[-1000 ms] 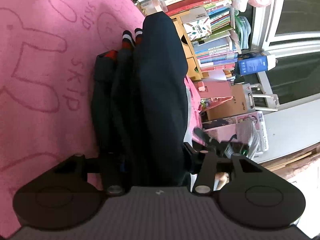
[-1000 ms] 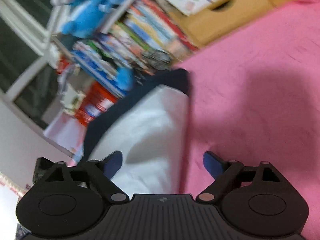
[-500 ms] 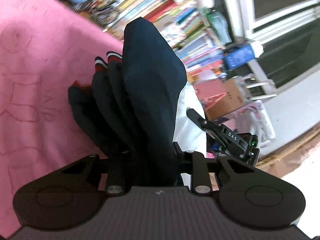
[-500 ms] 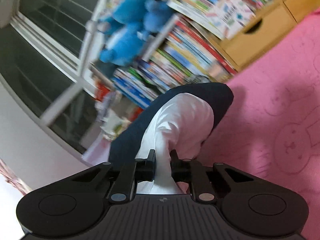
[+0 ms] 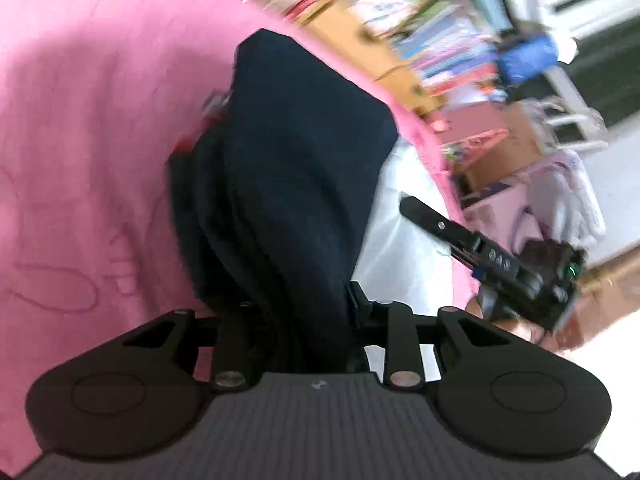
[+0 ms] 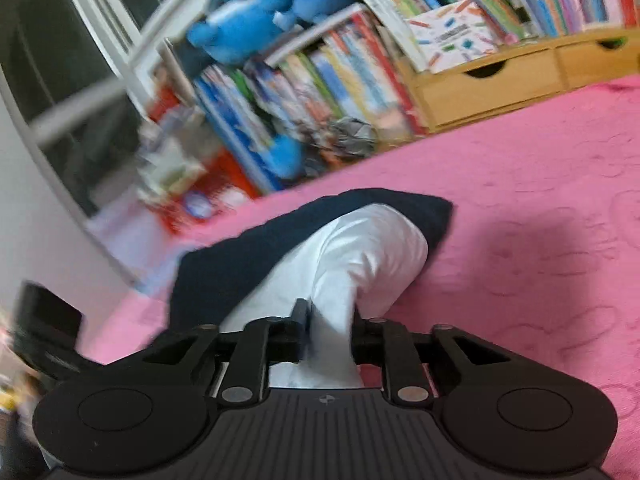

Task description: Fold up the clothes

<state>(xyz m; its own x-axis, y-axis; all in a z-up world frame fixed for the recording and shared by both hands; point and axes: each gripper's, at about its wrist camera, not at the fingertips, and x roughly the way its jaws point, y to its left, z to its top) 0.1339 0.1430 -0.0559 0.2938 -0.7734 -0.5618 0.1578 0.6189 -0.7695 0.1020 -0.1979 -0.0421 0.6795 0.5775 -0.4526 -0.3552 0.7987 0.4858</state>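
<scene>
Pink blanket point(image 6: 520, 200) — bookshelf point(image 6: 320, 80) behind, garment point(image 5: 296, 168)

A pink blanket point(image 6: 520, 208) with faint bunny outlines covers the bed. Ahead of the right claw point(image 6: 330, 326), a navy-and-white garment point(image 6: 360, 248) rests on it, bunched, near the blanket's edge.

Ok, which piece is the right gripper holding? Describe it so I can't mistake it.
Start from the pink blanket in front of the bookshelf. The only clothing on it is a navy garment with a white lining. The right gripper is pinching the bunched white fabric, not the navy, though its jaws are easing open.
</scene>
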